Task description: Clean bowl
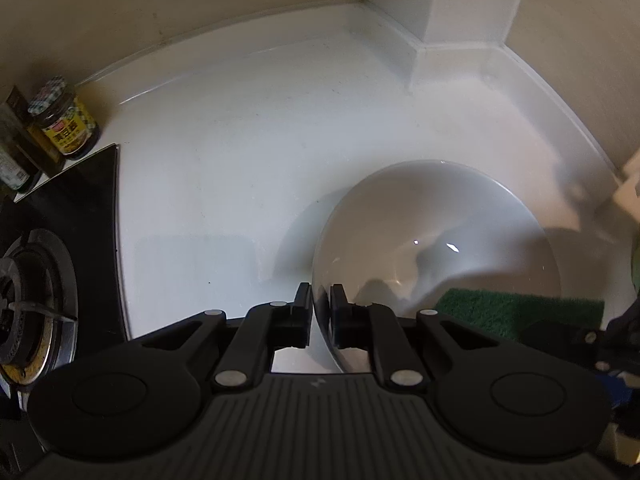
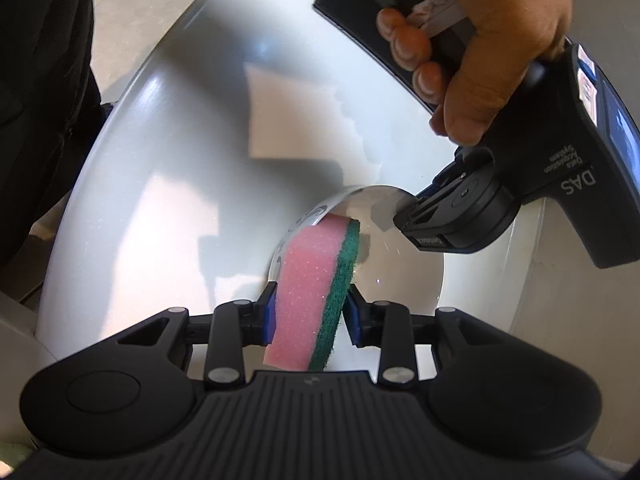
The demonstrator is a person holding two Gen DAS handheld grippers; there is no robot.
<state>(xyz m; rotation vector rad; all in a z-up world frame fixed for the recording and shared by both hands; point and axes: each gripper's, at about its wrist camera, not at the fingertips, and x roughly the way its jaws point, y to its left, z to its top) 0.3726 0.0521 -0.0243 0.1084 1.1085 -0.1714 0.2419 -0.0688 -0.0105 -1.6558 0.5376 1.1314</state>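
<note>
The white bowl (image 1: 436, 236) stands on the white worktop (image 1: 248, 152), near the back corner where the worktop meets the wall. The left gripper (image 1: 321, 312) has its jaws clenched on the bowl's near rim, one finger outside the wall and one inside. In the right wrist view the same gripper (image 2: 412, 222) reaches in from the right, held by a hand (image 2: 488, 52) wrapped around its handle.

The right gripper (image 2: 309, 320) grasps a sponge (image 2: 308, 288) between its blue-padded jaws. The sponge is pink foam with a green scouring layer on its right side, and it stands on edge with its far end pressed into the bowl (image 2: 400, 276), against the inner wall by the rim. From the left wrist view the green face of the sponge (image 1: 516, 312) lies across the bowl's right near side.

To the left of the bowl, well apart, a black hob (image 1: 68, 216) with a gas burner (image 1: 28, 304) is set into the worktop. Behind the hob a jar (image 1: 66, 120) with a yellow label and checked lid stands next to a dark bottle (image 1: 14, 144).
</note>
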